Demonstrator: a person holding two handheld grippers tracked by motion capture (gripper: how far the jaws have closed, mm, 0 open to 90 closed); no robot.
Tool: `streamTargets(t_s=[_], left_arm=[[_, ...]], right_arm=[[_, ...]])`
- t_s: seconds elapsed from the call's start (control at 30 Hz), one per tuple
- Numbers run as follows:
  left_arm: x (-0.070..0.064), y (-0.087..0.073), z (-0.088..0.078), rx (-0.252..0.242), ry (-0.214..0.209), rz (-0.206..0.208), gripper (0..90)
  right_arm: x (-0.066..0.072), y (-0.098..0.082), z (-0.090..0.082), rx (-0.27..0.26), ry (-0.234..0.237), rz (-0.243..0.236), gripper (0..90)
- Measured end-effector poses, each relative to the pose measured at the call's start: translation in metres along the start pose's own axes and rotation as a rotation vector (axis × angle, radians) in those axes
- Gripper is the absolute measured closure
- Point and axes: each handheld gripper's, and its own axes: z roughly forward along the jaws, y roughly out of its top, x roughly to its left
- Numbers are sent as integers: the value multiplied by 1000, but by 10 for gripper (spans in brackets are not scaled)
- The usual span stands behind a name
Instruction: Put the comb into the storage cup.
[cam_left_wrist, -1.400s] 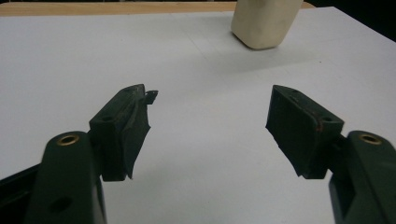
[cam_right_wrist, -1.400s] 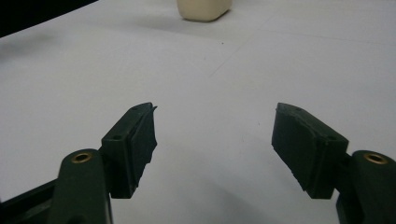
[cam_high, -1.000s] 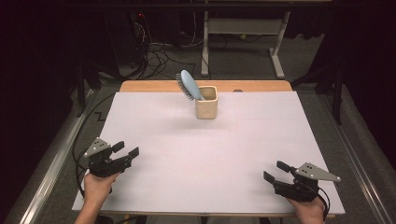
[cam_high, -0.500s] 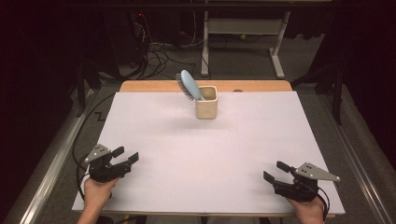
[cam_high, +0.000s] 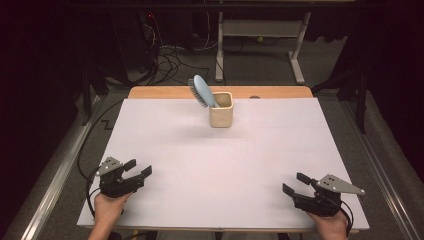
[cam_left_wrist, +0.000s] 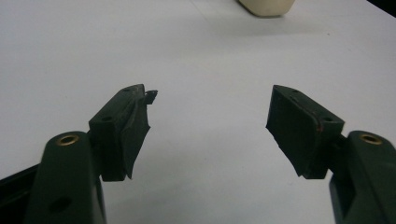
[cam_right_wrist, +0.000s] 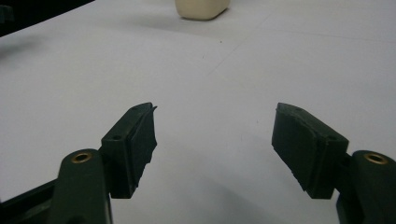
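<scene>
Hairbrush (cam_high: 201, 90) stands head-up in the cream cup (cam_high: 221, 109) near the far edge of the desk (cam_high: 220, 165), leaning toward the left of the high view with its blue back showing and its bristles on the left side; from that camera the work with it looks either finished or not yet begun, since the brush sits in the cup and nothing else lies on the white surface; both tools are well apart from the cup at the near corners; the left hand-held gripper (cam_high: 139, 168) rests at the near left in the person's hand, jaws parted and empty; the right hand-held gripper (cam_high: 296, 183) rests at the near right, also parted and empty; in the left gripper view the left hand-held gripper (cam_left_wrist: 210, 123) has its two black jaws standing clearly apart over bare white surface, nothing between them, with the base of the cup (cam_left_wrist: 267, 6) at the top edge; in the right gripper view the right hand-held gripper (cam_right_wrist: 215, 135) likewise has its jaws wide apart with nothing gripped, the cup (cam_right_wrist: 202, 9) far ahead at the top.
</scene>
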Motion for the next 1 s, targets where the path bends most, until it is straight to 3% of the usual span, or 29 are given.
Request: streamTargets(t_s=[1.0], left_arm=[[1,-15,3,26,10,-30,309]], right_arm=[[0,0,0,0,0,-5,311]])
